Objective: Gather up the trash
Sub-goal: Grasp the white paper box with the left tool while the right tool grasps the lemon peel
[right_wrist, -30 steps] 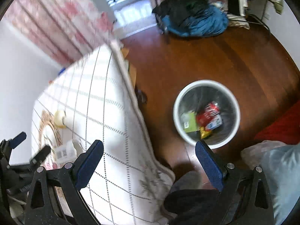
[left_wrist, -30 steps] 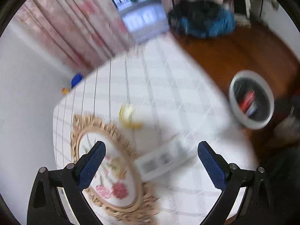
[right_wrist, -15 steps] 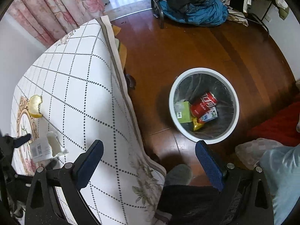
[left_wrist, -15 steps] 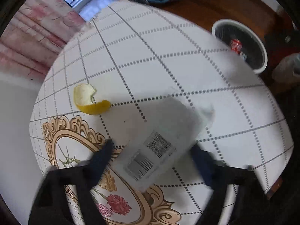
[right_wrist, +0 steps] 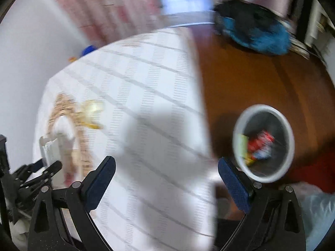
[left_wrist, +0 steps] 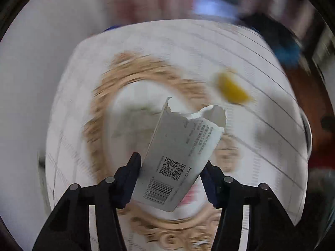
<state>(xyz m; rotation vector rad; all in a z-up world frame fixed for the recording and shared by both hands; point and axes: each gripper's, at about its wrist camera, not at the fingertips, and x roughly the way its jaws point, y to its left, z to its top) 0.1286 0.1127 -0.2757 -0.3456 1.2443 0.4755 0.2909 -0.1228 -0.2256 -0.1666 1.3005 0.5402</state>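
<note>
Between the blue pads of the left gripper (left_wrist: 169, 179) sits a torn white carton (left_wrist: 180, 156), pinched across its barcode end, its long axis running forward and slightly right from the tool so the ragged open end points away. Ahead and right of it, a yellow peel (left_wrist: 231, 89) lies on the checked tablecloth (left_wrist: 261, 67). The right gripper (right_wrist: 166, 181) is spread wide with nothing in it; the white bin (right_wrist: 263, 144) stands on the floor just right of its right pad. Judging by that, the carton must travel rightward past the table edge, though the empty right tool is the nearer one to the bin.
</note>
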